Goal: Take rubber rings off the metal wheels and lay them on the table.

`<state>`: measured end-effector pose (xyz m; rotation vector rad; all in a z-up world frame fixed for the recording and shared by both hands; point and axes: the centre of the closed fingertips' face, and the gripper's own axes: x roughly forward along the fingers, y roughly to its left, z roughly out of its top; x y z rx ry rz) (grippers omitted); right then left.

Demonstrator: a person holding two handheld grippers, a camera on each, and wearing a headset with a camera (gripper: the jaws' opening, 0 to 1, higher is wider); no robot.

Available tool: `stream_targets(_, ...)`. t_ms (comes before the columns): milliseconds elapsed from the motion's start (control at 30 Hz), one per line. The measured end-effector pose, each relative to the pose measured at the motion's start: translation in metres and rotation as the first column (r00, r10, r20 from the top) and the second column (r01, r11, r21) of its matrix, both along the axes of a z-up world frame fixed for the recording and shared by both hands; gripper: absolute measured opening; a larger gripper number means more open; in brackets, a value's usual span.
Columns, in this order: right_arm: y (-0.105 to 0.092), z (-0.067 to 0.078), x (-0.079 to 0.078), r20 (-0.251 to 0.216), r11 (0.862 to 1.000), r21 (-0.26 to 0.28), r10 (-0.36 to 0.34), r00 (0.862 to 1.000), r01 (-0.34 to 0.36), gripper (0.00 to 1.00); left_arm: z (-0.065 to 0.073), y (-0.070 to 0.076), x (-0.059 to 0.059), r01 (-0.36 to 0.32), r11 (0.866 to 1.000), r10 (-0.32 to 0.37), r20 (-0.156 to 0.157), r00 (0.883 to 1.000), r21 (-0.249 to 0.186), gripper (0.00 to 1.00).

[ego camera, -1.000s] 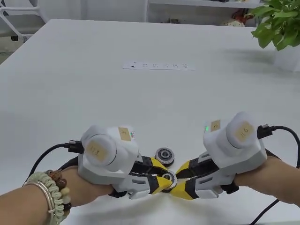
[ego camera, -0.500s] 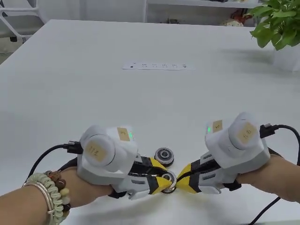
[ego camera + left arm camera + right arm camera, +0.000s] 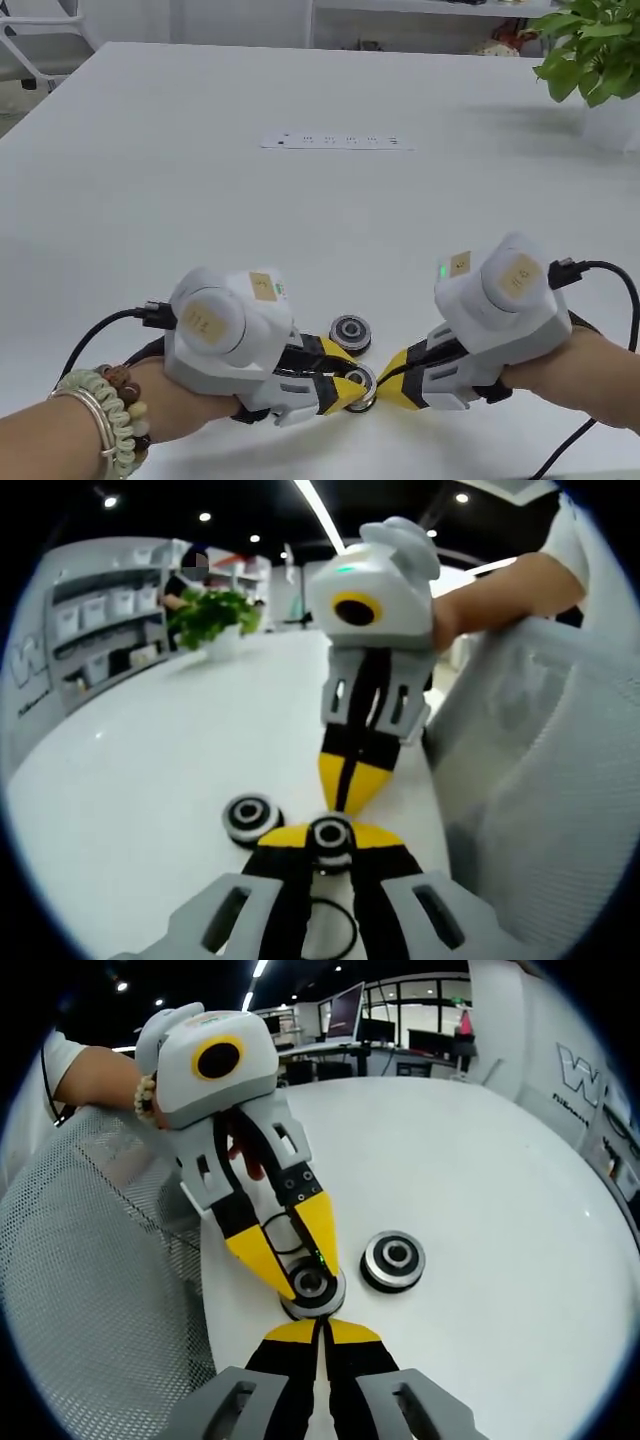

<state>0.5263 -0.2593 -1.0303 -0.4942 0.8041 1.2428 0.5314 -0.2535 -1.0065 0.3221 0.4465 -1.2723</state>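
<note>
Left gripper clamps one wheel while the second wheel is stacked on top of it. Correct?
Not stacked. The left gripper clamps the first wheel; the second wheel lies flat on the table beside it, apart, as the right gripper view shows.

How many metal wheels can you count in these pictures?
2. One wheel is clamped in the left claw; the other wheel lies free on the table beside it. None seems hidden.

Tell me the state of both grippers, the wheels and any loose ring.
Held wheel: clamped, not lying free.
Left gripper: shut on the held wheel.
Right gripper: shut, fingers at that wheel's rim.
Second wheel: flat on the table, untouched.
Loose rubber ring: flat on the table.
</note>
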Motion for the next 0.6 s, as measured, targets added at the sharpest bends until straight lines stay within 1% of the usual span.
stream_targets(133, -0.003, 0.002, 0.003, -0.024, 0.999, 0.014, -0.033, 0.999, 0.033, 0.00, 0.000, 0.000, 0.000, 0.002, 1.000, -0.002, 0.001, 1.000, 0.002, 0.14)
stream_targets(167, -0.003, 0.003, 0.002, -0.043, 0.998, 0.020, -0.053, 0.998, 0.054, 0.00, 0.000, 0.000, 0.000, 0.002, 1.000, -0.002, 0.001, 1.000, 0.002, 0.14)
stream_targets(267, -0.005, 0.004, 0.004, -0.071, 0.996, 0.032, -0.084, 0.994, 0.086, 0.00, 0.000, 0.000, 0.000, 0.004, 1.000, -0.004, 0.002, 1.000, 0.003, 0.14)
stream_targets(300, -0.005, 0.004, 0.004, -0.090, 0.994, 0.038, -0.100, 0.991, 0.104, 0.00, 0.000, 0.000, 0.000, 0.005, 1.000, -0.005, 0.003, 1.000, 0.004, 0.14)
stream_targets(333, -0.006, 0.005, 0.004, -0.096, 0.993, 0.041, -0.106, 0.990, 0.110, 0.00, 0.000, 0.000, 0.000, 0.005, 1.000, -0.005, 0.003, 1.000, 0.004, 0.14)
stream_targets(367, -0.006, 0.007, 0.008, -0.096, 0.990, 0.055, -0.125, 0.988, 0.131, 0.00, 0.000, 0.000, 0.000, 0.005, 1.000, -0.005, 0.003, 1.000, 0.004, 0.14)
stream_targets(400, -0.006, 0.009, 0.007, -0.114, 0.988, 0.064, -0.130, 0.985, 0.138, 0.00, 0.000, 0.000, 0.000, 0.005, 1.000, -0.005, 0.003, 1.000, 0.004, 0.14)
stream_targets(467, -0.008, 0.012, 0.009, -0.129, 0.984, 0.083, -0.149, 0.980, 0.160, 0.00, 0.000, 0.000, 0.000, 0.005, 1.000, -0.005, 0.003, 1.000, 0.003, 0.14)
stream_targets(567, -0.007, 0.014, 0.009, -0.189, 0.971, 0.115, -0.185, 0.964, 0.209, 0.00, 0.000, -0.001, -0.001, 0.006, 1.000, -0.006, 0.003, 1.000, 0.003, 0.14)
stream_targets(600, -0.007, 0.014, 0.009, -0.202, 0.969, 0.121, -0.189, 0.961, 0.216, 0.00, 0.000, -0.001, -0.001, 0.007, 1.000, -0.007, 0.004, 1.000, 0.003, 0.14)
